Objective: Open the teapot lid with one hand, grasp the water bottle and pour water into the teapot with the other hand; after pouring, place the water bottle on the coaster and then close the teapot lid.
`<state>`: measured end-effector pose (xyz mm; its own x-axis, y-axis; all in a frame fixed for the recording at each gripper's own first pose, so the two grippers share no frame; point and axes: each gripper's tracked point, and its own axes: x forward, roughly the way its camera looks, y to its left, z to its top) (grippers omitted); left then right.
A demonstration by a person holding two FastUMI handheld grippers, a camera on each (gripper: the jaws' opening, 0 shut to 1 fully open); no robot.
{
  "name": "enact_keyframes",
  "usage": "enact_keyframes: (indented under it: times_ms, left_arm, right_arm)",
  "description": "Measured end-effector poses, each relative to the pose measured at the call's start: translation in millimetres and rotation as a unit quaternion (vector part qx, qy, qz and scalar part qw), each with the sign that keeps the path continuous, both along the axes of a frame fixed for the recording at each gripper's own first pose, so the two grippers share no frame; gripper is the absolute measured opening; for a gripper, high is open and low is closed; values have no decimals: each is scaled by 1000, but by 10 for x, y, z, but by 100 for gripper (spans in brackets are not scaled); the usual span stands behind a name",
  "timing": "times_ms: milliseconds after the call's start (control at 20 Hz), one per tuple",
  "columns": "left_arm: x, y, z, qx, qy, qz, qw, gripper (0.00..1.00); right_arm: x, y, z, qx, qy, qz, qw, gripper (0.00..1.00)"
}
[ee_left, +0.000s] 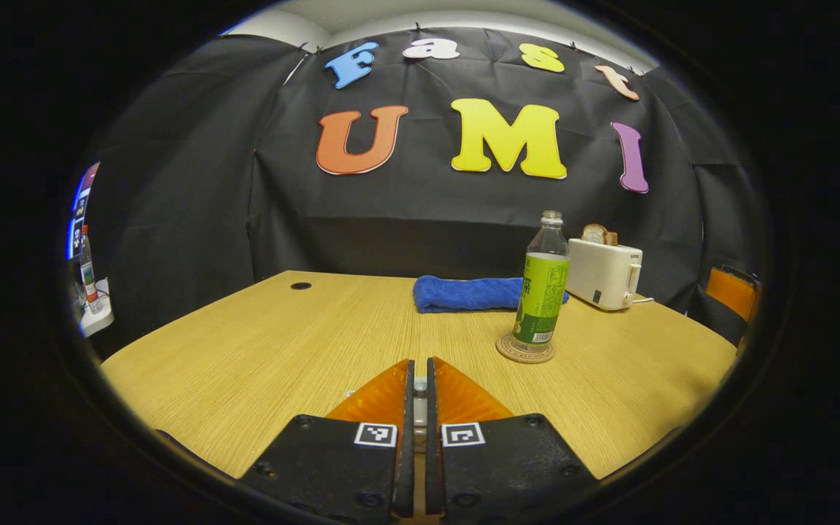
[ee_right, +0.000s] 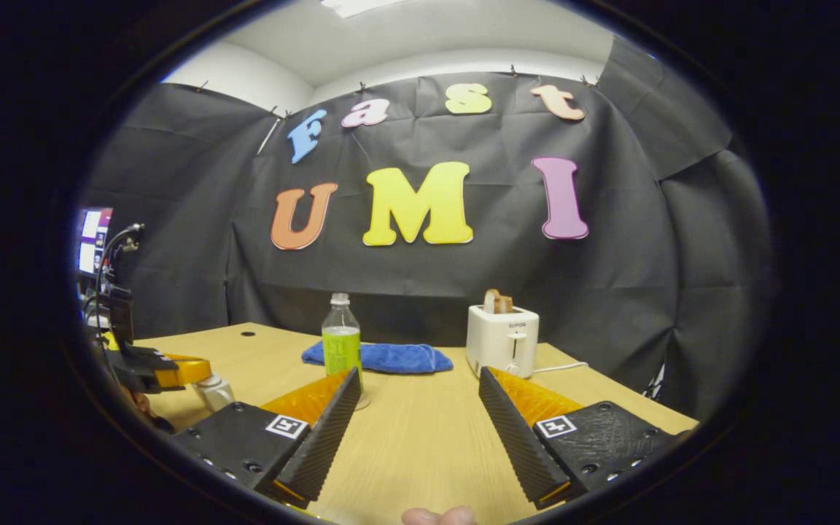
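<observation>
Bottle (ee_left: pixel 542 288) stands on its coaster (ee_left: pixel 525 349); left tongs (ee_left: pixel 420 386) pressed together, right tongs (ee_right: pixel 420 408) spread. Closing the lid carelessly could slop water over the surface (ee_left: pixel 259 350).

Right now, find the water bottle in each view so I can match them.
Left gripper view: water bottle stands right of centre on the coaster, in front of the blue towel.
Right gripper view: water bottle left of centre, behind the left finger.
Shared landmark: the white toaster, right of the bottle.
</observation>
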<state>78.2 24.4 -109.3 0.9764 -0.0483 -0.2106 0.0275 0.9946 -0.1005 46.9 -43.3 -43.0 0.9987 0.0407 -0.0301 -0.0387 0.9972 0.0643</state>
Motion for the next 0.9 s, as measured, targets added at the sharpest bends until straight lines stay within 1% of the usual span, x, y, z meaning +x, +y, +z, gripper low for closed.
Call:
enact_keyframes:
  times_ms: [150,200,300,400,450,600,700,900]
  left_arm:
    - [-10,50,58,11,-6,10,1000,9]
    - [-30,91,95,18,-11,18,1000,23]
    - [-70,136,237,23,-26,31,999,66]
    - [-128,169,397,26,-39,42,998,100]
    - [-187,129,506,27,-48,38,998,98]
    - [-360,-67,838,37,-79,18,996,98]
    - [-478,-152,1003,44,-95,14,994,97]
    - [-652,-345,1150,23,-107,0,994,96]
  right_arm:
    - [-5,-8,13,0,-5,-1,1000,97]
    - [-5,-10,7,1,-4,-1,1000,98]
    - [-1,3,-20,7,-2,-3,1000,98]
    - [-17,-1,-38,8,-1,-8,1000,98]
    - [-33,-1,-27,10,-2,-12,1000,98]
    - [-123,53,66,19,-7,-10,1000,97]
    - [-192,57,164,16,-15,-14,1000,98]
    - [-378,83,342,4,-31,-18,999,97]
